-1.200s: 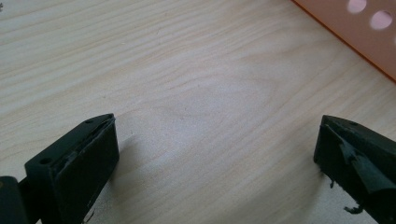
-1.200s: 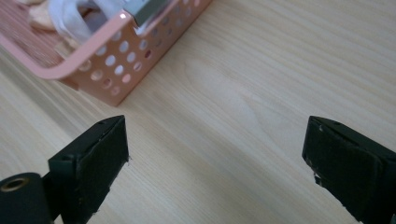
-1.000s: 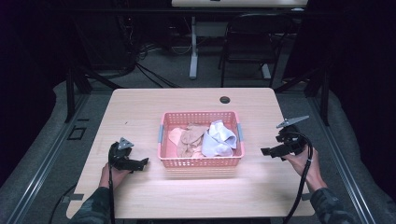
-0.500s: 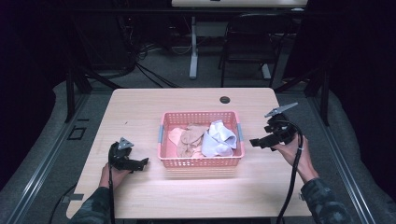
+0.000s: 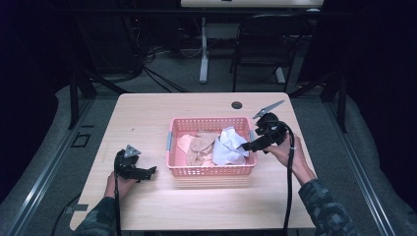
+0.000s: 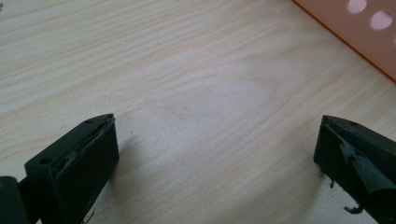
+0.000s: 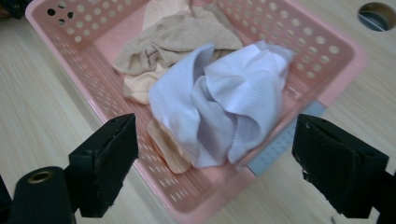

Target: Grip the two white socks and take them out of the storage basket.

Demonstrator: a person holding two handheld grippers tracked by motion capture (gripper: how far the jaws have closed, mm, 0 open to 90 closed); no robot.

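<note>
A pink perforated basket (image 5: 211, 170) (image 7: 336, 51) sits mid-table, holding a crumpled white cloth (image 5: 227, 146) (image 7: 224, 98) and tan and peach cloths (image 5: 199, 145) (image 7: 177, 32). My right gripper (image 5: 247, 146) (image 7: 215, 172) hovers at the basket's right rim, open, jaws spread wide and aimed at the white cloth with nothing between them. My left gripper (image 5: 147, 172) (image 6: 215, 163) rests low over the bare wood left of the basket, open and empty, with the basket's wall (image 6: 355, 32) at the upper right of its view.
A round cable hole (image 5: 237, 104) (image 7: 377, 14) lies in the tabletop (image 5: 147, 118) behind the basket. A dark chair (image 5: 260, 44) and a table leg (image 5: 203, 49) stand on the floor beyond the far edge. Cables trail from both grippers toward the near edge.
My right gripper has moved left from the table's right side to the basket's right rim, over the white cloth. The left gripper has stayed put.
</note>
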